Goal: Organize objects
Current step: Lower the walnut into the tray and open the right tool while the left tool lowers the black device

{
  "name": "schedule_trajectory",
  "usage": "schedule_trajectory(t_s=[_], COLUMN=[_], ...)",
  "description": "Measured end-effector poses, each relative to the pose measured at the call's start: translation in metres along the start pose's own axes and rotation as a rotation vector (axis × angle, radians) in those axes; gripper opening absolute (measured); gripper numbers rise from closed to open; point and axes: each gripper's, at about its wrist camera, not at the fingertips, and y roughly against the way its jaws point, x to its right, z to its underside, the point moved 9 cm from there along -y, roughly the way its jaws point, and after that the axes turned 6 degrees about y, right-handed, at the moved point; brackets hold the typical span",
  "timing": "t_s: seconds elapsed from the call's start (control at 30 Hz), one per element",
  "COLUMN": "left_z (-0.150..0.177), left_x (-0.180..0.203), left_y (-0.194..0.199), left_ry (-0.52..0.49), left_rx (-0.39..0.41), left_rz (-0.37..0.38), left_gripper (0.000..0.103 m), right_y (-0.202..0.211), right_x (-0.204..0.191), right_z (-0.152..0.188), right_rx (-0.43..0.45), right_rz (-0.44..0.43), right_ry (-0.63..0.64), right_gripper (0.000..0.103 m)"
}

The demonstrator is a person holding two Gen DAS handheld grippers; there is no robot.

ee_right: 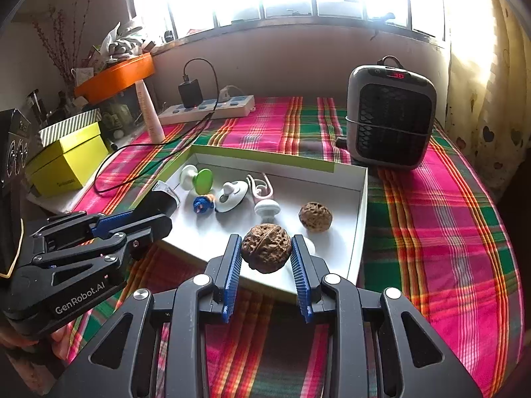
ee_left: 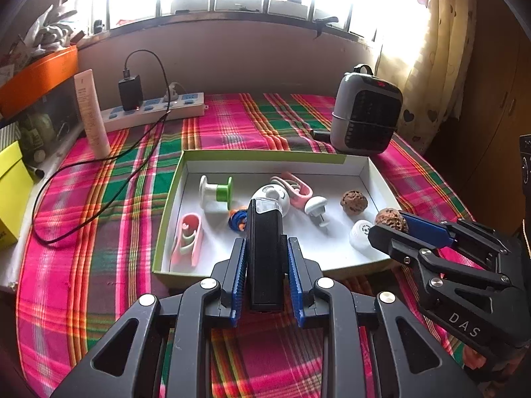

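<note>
Plaid cloth in pink and green covers the tabletop and carries everything else. At its far right stands a grey fan heater, and along the back wall lies a white power strip with a black charger plugged in. Nearer the middle sits a shallow white box with green outer walls, holding a white-and-green spool, a pink clip, a blue-and-orange bundle of cord, some small white parts and one loose walnut.

Over the box's near edge, the left gripper has its jaws closed narrowly on a black rectangular device with a clear tip, held upright between the blue pads. Beside it, over the box's near right corner, the right gripper clamps a second walnut between its pads.
</note>
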Motion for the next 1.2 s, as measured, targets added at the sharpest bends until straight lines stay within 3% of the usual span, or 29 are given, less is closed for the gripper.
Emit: schedule_trajectory(t_s=[0.53,1.2], left_z=[-0.006,-0.002], left_x=[-0.005,-0.009], left_y=[-0.028,-0.038], left_ry=[0.002,0.010], left_rx=[-0.035,-0.058], left_rz=[-0.002,-0.006], left_gripper=[0.022,0.022], right_y=[-0.033,-0.045], right_x=[0.003,-0.004], right_z=[-0.001,0.000], right_rx=[-0.070,-0.109], right_rz=[-0.021,-0.036], right_ry=[-0.005,0.030], right_gripper=[0.031,0.031])
